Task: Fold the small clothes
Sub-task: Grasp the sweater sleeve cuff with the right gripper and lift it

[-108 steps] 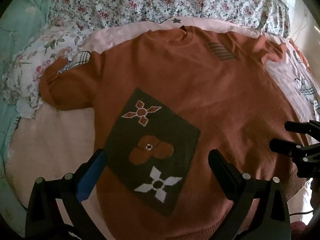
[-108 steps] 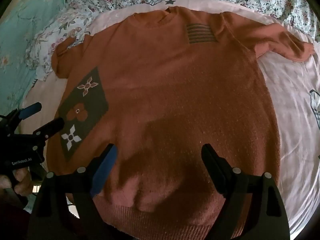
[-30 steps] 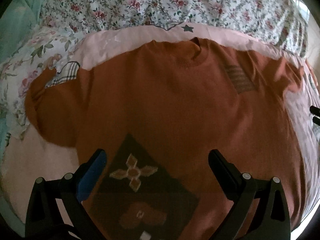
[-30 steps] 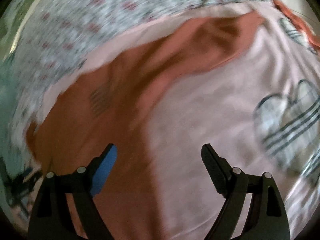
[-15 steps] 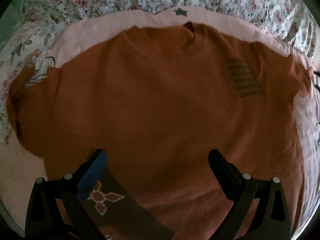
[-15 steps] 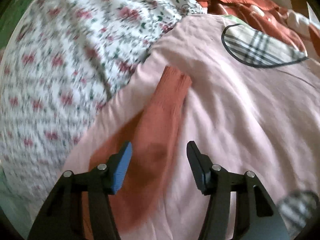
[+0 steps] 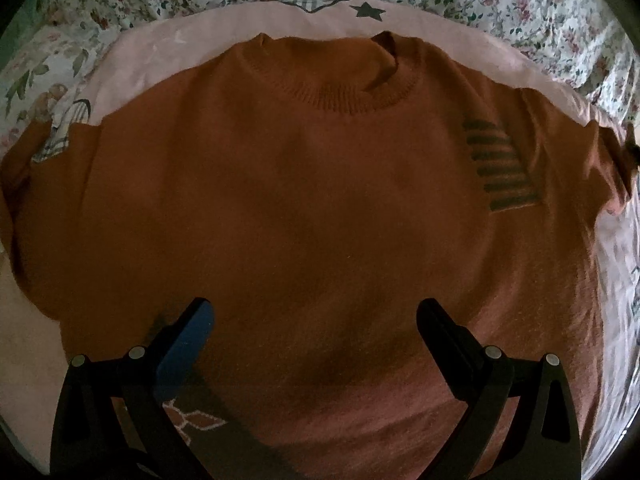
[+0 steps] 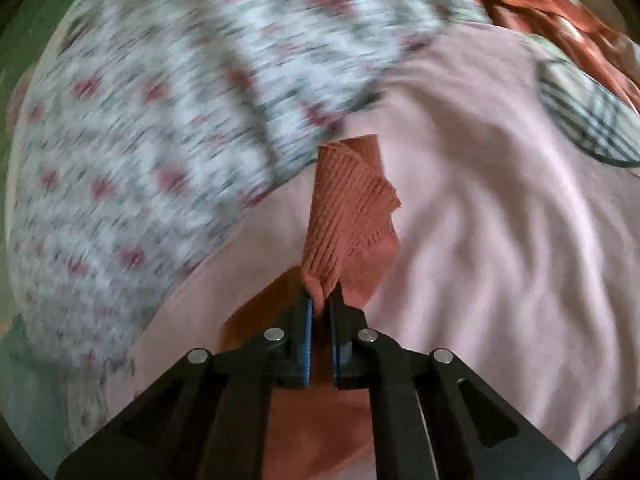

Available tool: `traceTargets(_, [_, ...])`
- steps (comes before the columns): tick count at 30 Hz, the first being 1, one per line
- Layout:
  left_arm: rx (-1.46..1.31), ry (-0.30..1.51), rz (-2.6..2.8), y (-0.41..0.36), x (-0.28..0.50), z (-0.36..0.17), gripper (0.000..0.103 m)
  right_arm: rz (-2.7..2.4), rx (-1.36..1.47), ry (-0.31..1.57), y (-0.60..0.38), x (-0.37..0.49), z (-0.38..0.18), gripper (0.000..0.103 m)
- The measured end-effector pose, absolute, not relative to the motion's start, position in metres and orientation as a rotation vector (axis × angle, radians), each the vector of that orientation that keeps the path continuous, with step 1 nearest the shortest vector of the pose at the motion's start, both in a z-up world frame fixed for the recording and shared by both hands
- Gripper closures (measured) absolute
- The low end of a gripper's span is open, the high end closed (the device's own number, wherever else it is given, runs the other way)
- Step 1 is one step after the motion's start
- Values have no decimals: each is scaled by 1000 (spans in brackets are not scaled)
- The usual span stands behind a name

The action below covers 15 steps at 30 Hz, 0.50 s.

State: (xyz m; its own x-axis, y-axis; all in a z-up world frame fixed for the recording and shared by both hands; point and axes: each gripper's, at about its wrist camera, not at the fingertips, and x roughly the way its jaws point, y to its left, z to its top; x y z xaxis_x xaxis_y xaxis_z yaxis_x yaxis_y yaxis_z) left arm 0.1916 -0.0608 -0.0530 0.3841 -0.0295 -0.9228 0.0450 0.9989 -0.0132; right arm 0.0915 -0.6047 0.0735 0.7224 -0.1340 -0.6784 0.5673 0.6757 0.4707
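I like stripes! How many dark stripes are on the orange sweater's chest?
5, stacked in one patch on the sweater, right of the collar. The hem's out of view, so more may hide.

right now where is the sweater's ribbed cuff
In the right wrist view, centre frame, the ribbed cuff is pinched in the right gripper, lifted above the pink sheet.

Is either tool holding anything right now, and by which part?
The right tool pinches the orange sweater by its ribbed sleeve cuff. The left tool holds nothing.
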Motion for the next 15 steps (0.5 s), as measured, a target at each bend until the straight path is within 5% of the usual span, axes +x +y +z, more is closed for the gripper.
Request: traceTargets(15, [-105,1100,-17,20,147,-23,1,197,851,929,-268,195,-11,95])
